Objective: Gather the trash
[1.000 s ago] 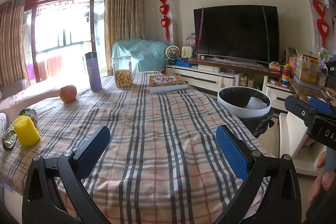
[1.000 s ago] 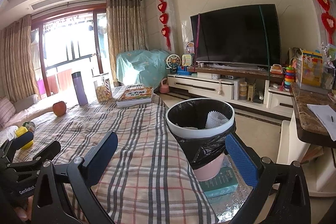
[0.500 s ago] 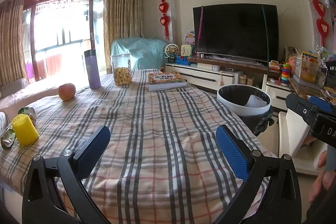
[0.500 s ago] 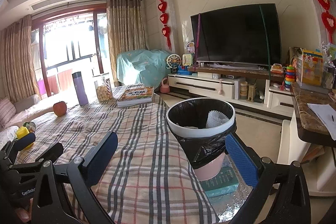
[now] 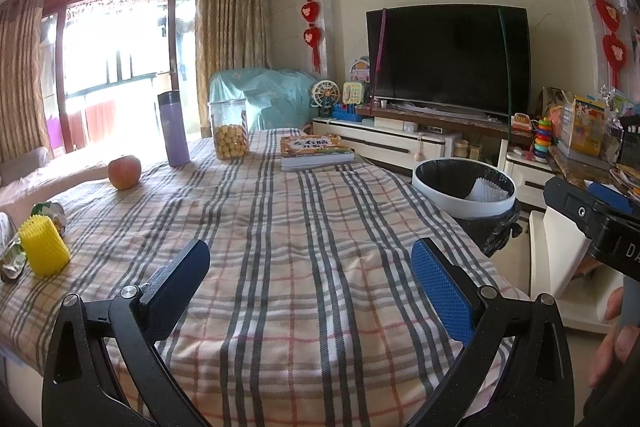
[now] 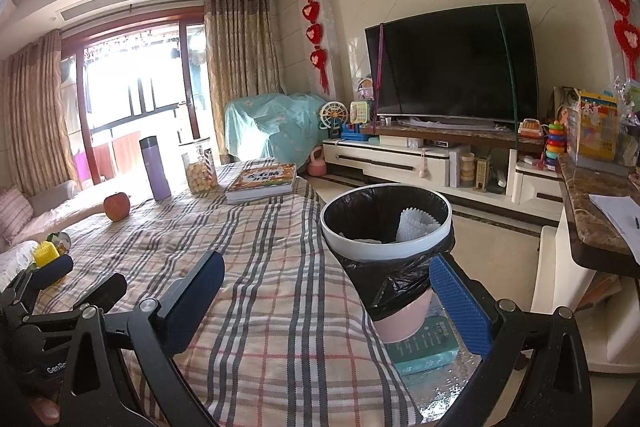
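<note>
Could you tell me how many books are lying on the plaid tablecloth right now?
2, stacked: the orange-covered book lies on top of a second, pale book at the tablecloth's far end, right of the cookie jar. More might sit hidden underneath.

1. Table under plaid cloth (image 5: 304, 247) fills frame centre
2. Far end: purple bottle (image 5: 173, 129); biscuit jar (image 5: 229, 129); books (image 5: 316, 151)
3. Left: apple (image 5: 124, 171); yellow foam net (image 5: 43, 251); crumpled wrapper (image 5: 50, 213)
</note>
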The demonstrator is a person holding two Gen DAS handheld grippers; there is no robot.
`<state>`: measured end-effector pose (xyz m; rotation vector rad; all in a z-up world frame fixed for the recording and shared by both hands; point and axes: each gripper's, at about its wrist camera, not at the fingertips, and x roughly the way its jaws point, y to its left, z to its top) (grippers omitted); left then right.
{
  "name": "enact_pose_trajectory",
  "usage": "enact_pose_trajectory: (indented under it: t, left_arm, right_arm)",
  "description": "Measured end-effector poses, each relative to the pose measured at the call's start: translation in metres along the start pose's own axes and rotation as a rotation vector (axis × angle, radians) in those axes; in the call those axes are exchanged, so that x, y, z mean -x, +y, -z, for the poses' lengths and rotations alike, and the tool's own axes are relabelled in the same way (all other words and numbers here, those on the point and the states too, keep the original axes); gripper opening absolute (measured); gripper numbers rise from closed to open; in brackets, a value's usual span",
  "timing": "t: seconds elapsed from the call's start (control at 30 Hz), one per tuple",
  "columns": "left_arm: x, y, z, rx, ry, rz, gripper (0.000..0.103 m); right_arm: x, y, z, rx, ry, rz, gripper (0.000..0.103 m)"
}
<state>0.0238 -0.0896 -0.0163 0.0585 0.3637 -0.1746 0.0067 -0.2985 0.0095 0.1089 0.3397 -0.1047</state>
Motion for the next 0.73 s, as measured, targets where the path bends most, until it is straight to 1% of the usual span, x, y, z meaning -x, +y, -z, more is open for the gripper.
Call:
enact_pose_trajectory:
  t: [0.33,0.73]
  left_arm:
    - [0.001,-0.001,-0.001,-0.010,-0.002,0.009,0.103]
    - [-0.003,-0.004,-0.008,-0.026,-0.004,0.027,0.103]
  right_arm:
    - [-0.005,-0.002,0.002,-0.013,0.006,-0.007,0.103]
    - [-0.019,-0.007,0.000,-0.032,0.033,-0.013,0.103]
